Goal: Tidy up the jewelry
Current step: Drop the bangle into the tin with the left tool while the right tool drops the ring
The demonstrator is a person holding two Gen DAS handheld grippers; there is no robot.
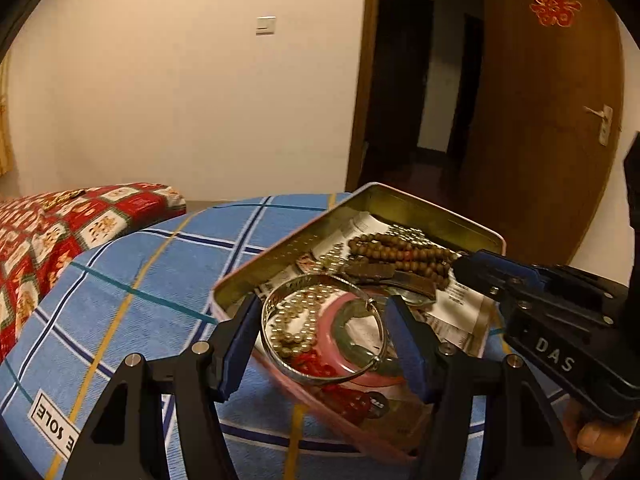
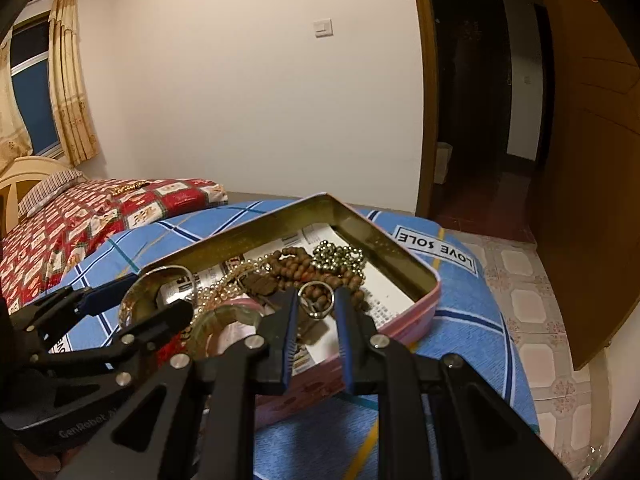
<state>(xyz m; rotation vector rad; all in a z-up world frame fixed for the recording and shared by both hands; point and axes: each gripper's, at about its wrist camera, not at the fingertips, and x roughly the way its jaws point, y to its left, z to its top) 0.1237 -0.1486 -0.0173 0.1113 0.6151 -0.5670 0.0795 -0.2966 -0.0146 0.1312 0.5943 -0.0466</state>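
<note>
A pink tin (image 1: 420, 205) (image 2: 248, 236) with a gold inside, lined with newsprint, lies open on a blue plaid quilt (image 1: 140, 272). It holds a brown wooden bead strand (image 1: 400, 249) (image 2: 300, 265), a gold ball chain (image 2: 340, 255), a pink bangle (image 1: 326, 334) and red pieces. My left gripper (image 1: 323, 305) (image 2: 160, 294) is shut on a wide silver bangle (image 1: 320, 379) (image 2: 172, 269) over the tin's near end. My right gripper (image 2: 316, 301) (image 1: 464, 260) is shut on a small silver ring (image 2: 316, 285), pinched between its fingertips above the beads.
The quilt is folded into a mound that drops off near the "LOVE SOLE" label (image 2: 434, 249). Red patterned bedding (image 1: 60, 232) lies to the left. A tiled floor (image 2: 540, 320), an open wooden door (image 1: 540, 120) and a dark doorway are on the right.
</note>
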